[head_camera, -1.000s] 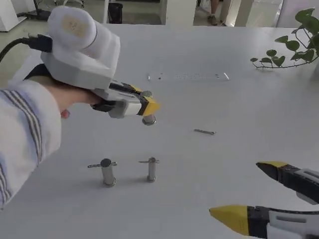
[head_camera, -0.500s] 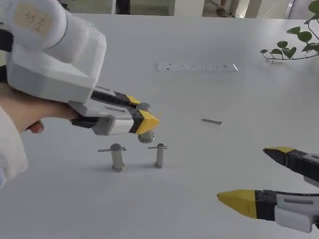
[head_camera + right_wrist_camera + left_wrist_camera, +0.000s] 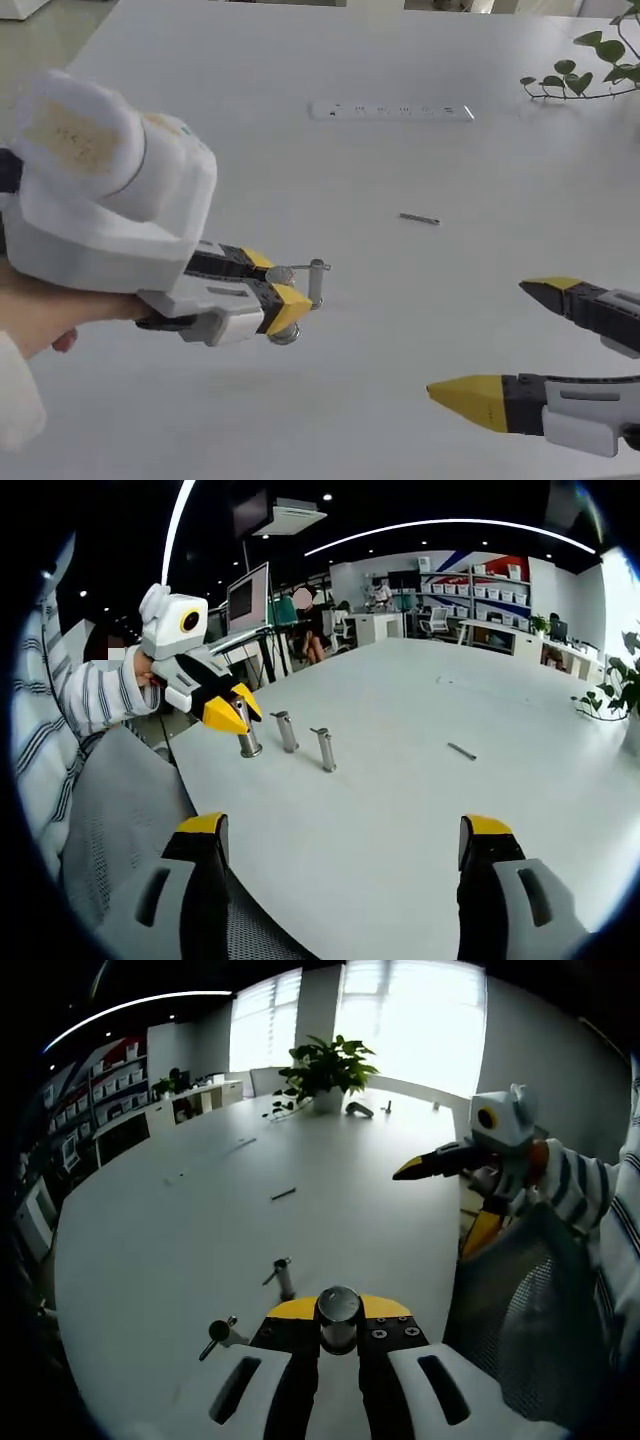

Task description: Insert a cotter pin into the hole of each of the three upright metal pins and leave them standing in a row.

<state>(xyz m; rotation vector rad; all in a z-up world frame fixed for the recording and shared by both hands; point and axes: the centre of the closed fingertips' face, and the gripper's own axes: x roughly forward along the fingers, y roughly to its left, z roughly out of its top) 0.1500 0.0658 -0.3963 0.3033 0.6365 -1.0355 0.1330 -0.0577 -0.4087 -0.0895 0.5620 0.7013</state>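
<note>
Left gripper (image 3: pixel 272 285) has lowered its clamped third pin (image 3: pixel 339 1318) into line; right gripper (image 3: pixel 495 340) gapes; cotter pin (image 3: pixel 419 219) waits, one o'clock.

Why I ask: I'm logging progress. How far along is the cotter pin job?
Done: two upright silver metal pins carry cotter pins. In hand: the left gripper is shut on the third metal pin, standing beside them. Left: the loose thin metal cotter pin has yet to go in; the right gripper is open and empty.
</note>
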